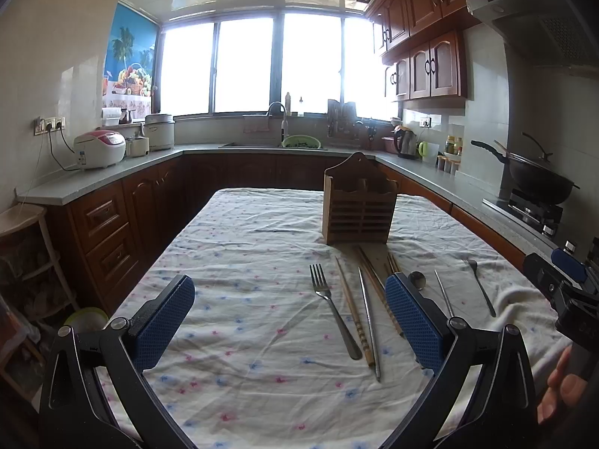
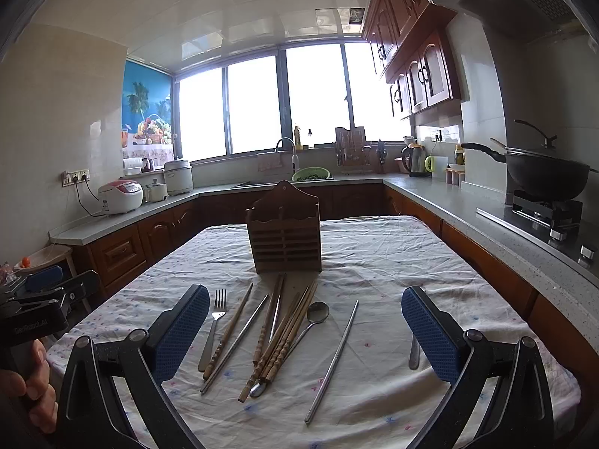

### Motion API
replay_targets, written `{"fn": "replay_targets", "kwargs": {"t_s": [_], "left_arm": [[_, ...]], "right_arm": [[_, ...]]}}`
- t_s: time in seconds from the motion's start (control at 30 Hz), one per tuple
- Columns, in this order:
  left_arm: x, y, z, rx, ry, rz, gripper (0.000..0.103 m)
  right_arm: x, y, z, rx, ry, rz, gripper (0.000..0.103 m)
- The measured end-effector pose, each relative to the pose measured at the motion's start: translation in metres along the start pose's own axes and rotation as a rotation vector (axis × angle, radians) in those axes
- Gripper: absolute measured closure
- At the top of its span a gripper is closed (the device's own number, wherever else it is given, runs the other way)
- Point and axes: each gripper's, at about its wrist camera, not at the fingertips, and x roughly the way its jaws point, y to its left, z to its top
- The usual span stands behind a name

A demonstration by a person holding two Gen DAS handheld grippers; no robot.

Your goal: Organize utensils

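We hover both grippers, left (image 1: 290,318) and right (image 2: 305,331), released and empty, near the fork (image 2: 213,327), chopsticks (image 2: 282,340) and wooden holder (image 2: 285,241).

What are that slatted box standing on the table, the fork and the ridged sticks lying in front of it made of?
The brown slatted box looks like wood, matte with visible boards. The silvery fork seems polished metal, probably stainless steel, since it glints. The tan ridged chopsticks look like bamboo or wood, dull with turned grooves; which one is unclear. The thin grey chopstick beside them appears metal.
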Motion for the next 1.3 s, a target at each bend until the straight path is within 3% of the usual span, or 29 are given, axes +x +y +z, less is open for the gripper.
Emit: {"fn": "replay_targets", "kwargs": {"t_s": [0.9, 1.3], "left_arm": [[0.005, -0.001, 0.002, -0.007, 0.020, -0.003, 0.000], [0.062, 0.008, 0.012, -0.058, 0.193, -0.064, 0.000]], "right_arm": [[0.000, 0.001, -0.001, 0.003, 0.007, 0.008, 0.000], [0.030, -0.006, 0.007, 0.018, 0.107, 0.021, 0.000]]}}
